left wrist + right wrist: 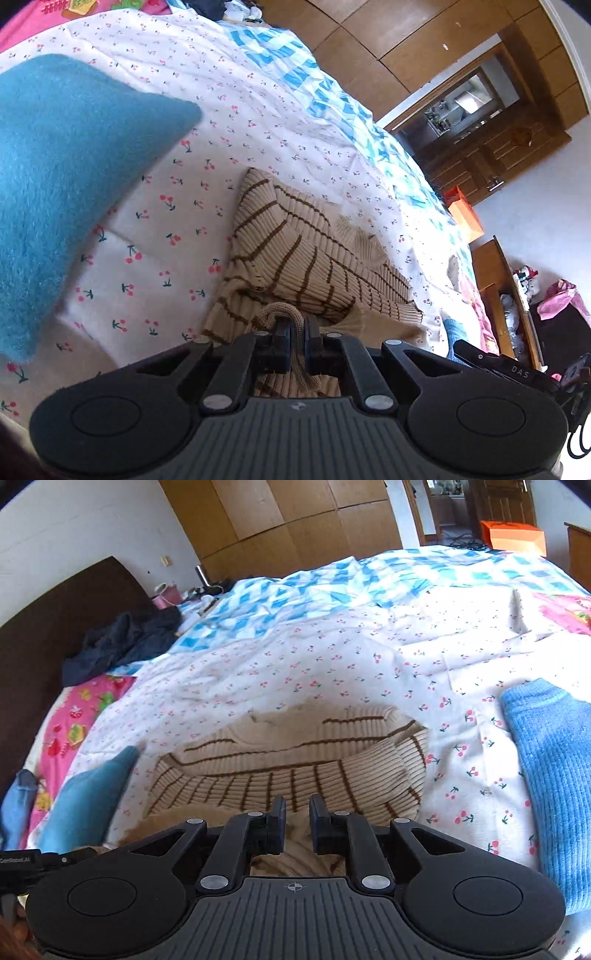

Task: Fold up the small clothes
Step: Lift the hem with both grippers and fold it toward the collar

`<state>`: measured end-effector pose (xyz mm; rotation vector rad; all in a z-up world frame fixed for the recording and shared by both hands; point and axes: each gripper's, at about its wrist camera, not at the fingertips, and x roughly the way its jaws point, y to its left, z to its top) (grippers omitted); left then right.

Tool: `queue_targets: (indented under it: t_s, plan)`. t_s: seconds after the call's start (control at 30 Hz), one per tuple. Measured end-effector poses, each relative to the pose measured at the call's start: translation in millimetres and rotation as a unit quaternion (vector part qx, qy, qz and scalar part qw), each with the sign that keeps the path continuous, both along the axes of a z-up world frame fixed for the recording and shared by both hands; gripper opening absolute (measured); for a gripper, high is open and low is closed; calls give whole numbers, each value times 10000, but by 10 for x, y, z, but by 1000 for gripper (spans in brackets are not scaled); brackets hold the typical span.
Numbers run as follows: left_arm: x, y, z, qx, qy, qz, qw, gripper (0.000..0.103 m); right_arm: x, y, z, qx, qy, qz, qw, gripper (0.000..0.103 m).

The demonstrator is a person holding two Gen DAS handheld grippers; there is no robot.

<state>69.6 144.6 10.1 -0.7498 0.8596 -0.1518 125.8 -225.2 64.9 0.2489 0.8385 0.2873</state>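
A beige ribbed sweater with brown stripes (295,251) lies rumpled on the cherry-print sheet (258,122). My left gripper (298,328) is shut on a bunched fold of its edge, and the cloth passes between the fingers. In the right wrist view the same sweater (295,760) lies partly folded just ahead. My right gripper (297,805) hovers over its near edge with a small gap between the fingers, and nothing is held. The right gripper's body (517,369) shows at the left view's right edge.
A fuzzy teal garment (62,162) lies left of the sweater, and shows in the right view (85,797). A blue knit (554,775) lies to the right. Dark clothes (122,642) lie near the headboard. An orange box (465,214) and open drawers (506,295) stand beside the bed.
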Motion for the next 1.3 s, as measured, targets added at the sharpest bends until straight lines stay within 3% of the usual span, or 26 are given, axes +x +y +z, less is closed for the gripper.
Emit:
queue_targets:
  t_s: [0.13,0.23,0.37,0.4,0.47,0.53,0.77,0.83,0.9,0.97,1.03,1.13,1.3]
  plan:
    - [-41,33,-215,-34,262,39,9996,12,-159,155,-180,-465,42,470,9978,17]
    - [-88,76,-310,-122,377,112,9992,12,-190,251,-411,-592,378,676,9952,18]
    - [-137,136,-350,-119,423,232,9988,12,-274,378,-610,-188,793,1117,9904,18]
    - [-145,162,-368,-142,451,272,9985,12,-329,432,-630,24,905,1409,9859,18]
    - [-148,206,-417,-195,524,355,9978,12,-488,568,-646,625,1242,2188,9658,18]
    - [-140,243,-472,-271,599,434,9969,12,-615,655,-613,720,1272,2597,9546,18]
    - [-167,256,-544,-371,624,450,9963,12,-534,406,-383,525,695,2091,9740,18]
    - [-173,260,-552,-384,621,447,9963,12,-525,383,-337,255,512,2057,9769,18]
    - [-172,260,-567,-393,639,438,9962,12,-510,408,-327,-223,289,1934,9804,32]
    - [-167,254,-586,-406,666,433,9960,12,-477,483,-366,-886,-30,1864,9785,36]
    - [-158,248,-596,-407,683,425,9959,12,-430,559,-450,-1416,-189,1978,9698,36]
    - [-145,238,-596,-389,692,410,9960,12,-334,643,-602,-1781,-168,2370,9549,36]
    - [-129,248,-623,-417,733,382,9957,12,-278,789,-750,-1992,46,2937,9349,36]
